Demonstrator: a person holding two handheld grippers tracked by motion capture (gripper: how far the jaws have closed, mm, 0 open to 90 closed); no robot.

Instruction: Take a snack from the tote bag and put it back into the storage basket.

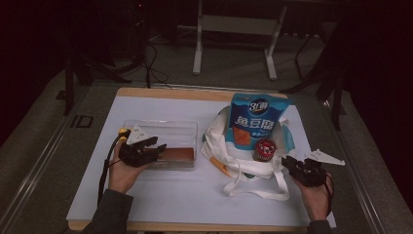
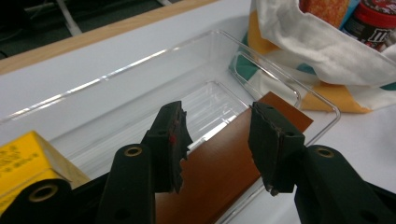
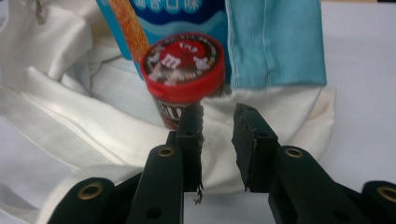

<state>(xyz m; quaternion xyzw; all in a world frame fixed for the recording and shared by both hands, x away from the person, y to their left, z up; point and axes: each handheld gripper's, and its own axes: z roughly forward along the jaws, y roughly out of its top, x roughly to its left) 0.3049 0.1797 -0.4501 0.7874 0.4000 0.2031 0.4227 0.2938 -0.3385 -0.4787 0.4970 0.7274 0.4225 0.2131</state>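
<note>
Clear plastic tray (image 1: 160, 127) with a brown slab (image 2: 224, 163) inside; yellow box (image 2: 25, 161) at its edge. White cloth bag (image 1: 243, 165) with teal and orange-yellow patches. Blue pouch (image 1: 258, 117) printed in white characters, orange panel low down. Red-lidded candy jar (image 3: 183, 70), white lettering on the lid, dark brown label. White table mat (image 1: 170, 195), light wood rim. Black gripper jaws.

My left gripper (image 2: 217, 140) is covering part of the brown slab (image 2: 219, 163) in the clear tray (image 2: 280, 84). The white bag (image 3: 93, 135) is hiding the candy jar's (image 3: 182, 74) lower half, and its blurred lid print is perhaps reading M&M's. The blue pouch (image 3: 275, 42) is running off the top edge.
</note>
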